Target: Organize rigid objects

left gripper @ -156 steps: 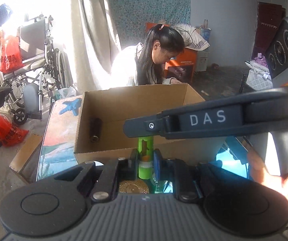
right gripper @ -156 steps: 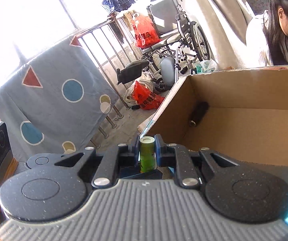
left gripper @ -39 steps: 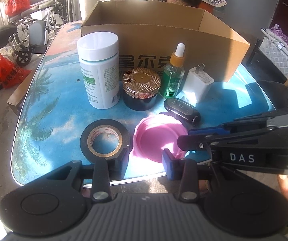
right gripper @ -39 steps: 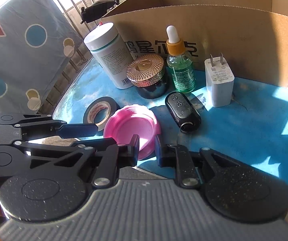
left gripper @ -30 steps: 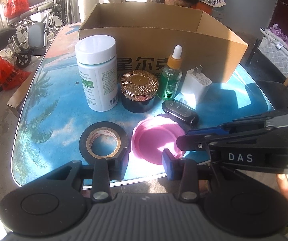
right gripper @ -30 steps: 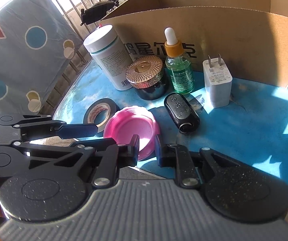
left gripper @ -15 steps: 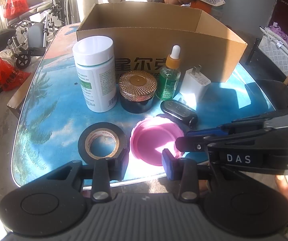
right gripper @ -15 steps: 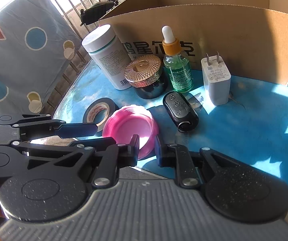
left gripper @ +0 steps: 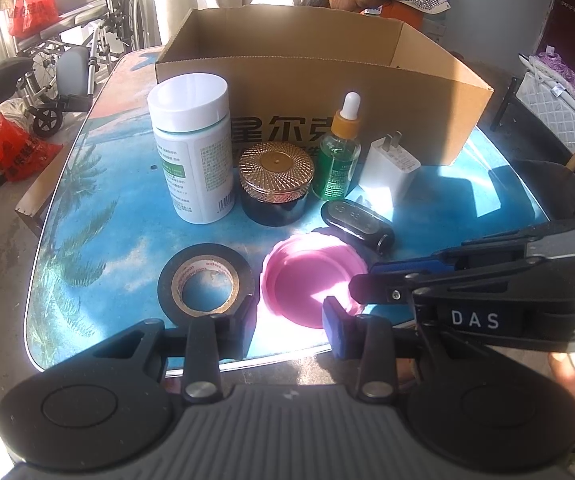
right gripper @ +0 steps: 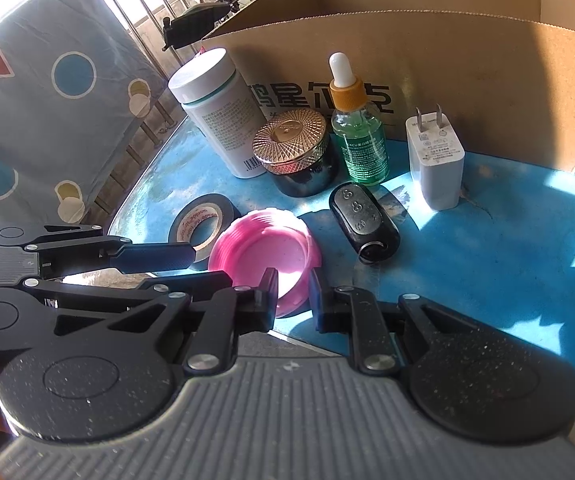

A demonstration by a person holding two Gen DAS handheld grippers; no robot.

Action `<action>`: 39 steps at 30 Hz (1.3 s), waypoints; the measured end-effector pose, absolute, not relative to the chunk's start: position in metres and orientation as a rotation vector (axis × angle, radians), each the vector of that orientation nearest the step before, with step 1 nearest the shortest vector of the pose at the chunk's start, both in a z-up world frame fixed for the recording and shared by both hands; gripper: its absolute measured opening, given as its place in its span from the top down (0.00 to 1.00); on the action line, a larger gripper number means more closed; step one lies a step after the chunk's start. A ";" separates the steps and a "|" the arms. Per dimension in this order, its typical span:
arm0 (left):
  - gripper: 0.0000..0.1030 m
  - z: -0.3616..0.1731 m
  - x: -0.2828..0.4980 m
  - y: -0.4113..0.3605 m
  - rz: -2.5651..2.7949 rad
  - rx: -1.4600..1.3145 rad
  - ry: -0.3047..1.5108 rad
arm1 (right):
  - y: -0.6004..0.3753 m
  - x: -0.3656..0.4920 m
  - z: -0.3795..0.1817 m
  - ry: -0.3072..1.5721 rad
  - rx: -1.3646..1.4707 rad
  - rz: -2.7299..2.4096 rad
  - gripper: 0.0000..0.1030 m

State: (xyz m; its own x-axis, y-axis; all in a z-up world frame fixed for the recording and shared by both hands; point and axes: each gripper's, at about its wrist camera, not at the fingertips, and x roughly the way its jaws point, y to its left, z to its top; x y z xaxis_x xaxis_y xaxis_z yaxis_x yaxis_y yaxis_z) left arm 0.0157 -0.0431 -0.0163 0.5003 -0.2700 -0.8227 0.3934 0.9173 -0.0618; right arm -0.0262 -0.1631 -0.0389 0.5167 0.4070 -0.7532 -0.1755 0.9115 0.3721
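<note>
Both grippers now hover low over the table edge instead of the box, left gripper (left gripper: 289, 314) fingers spread, right gripper (right gripper: 292, 294) fingers pressed together, the pink lid (left gripper: 313, 280) just ahead.

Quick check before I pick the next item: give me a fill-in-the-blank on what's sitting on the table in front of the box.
1. The dropper bottle holds a ____ liquid.
2. The jar between the white bottle and the dropper bottle has a ____ lid.
3. The white charger stands with its prongs pointing ____.
4. The roll of black tape lies beside the ____ lid.

Missing words: green; gold; up; pink
</note>
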 end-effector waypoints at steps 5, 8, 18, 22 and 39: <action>0.65 -0.015 0.015 -0.043 -0.407 0.142 0.965 | -0.163 -0.026 -0.039 0.968 0.263 0.351 0.85; 0.65 -0.015 0.015 -0.044 -0.408 0.143 0.964 | -0.163 -0.026 -0.039 0.968 0.262 0.351 0.85; 0.65 -0.014 0.015 -0.044 -0.402 0.143 0.964 | -0.164 -0.026 -0.039 0.967 0.266 0.357 0.85; 0.65 -0.014 0.015 -0.044 -0.403 0.144 0.963 | -0.164 -0.026 -0.039 0.966 0.266 0.357 0.85; 0.66 -0.014 0.014 -0.045 -0.410 0.150 0.963 | -0.166 -0.028 -0.039 0.961 0.275 0.357 0.85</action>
